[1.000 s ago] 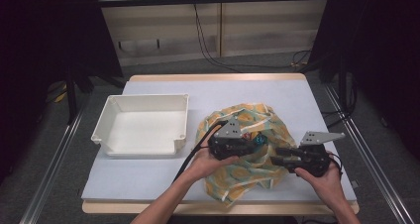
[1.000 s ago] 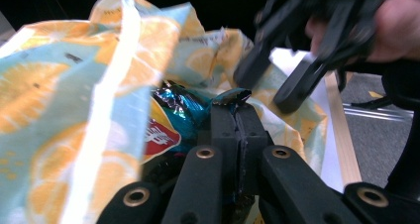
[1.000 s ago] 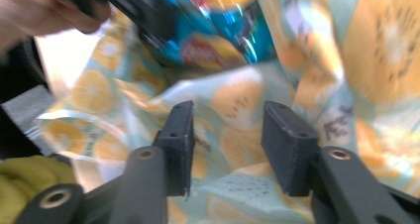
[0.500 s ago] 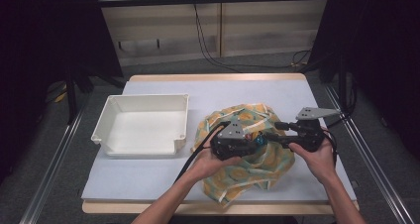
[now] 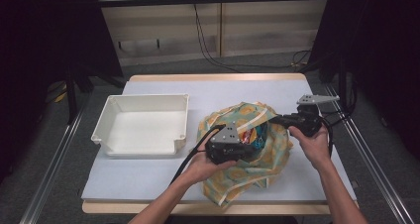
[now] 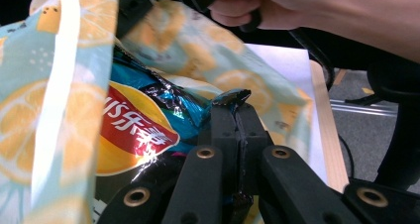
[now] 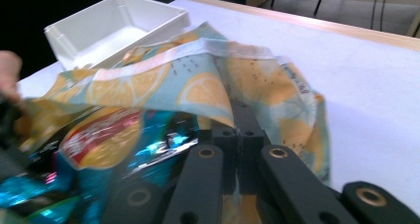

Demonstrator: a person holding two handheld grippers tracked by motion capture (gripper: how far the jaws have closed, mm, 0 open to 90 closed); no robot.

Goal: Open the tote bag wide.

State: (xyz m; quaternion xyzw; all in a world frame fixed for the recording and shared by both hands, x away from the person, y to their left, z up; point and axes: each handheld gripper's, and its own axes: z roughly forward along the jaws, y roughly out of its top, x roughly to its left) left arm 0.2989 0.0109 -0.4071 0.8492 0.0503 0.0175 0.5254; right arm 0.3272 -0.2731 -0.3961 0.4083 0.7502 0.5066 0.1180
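Two grips hold at once. Over on the left, the left gripper [image 5: 246, 145] is clamped on the corner of the chip packet [image 6: 143, 130], which lies half inside the lemon-print bag [image 5: 257, 157], its mouth facing right. There the right gripper [image 5: 274, 119] has just pinched the bag's rim, so the packet slides rightward, deeper in.

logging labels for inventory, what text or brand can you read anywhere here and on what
"乐事": white characters on the red band of the logo on the crisp bag inside the lemon-print cloth bag; a partly cut-off character comes before them.
Same logo in the right gripper view: blurred, unreadable.
White tray: no text seen.
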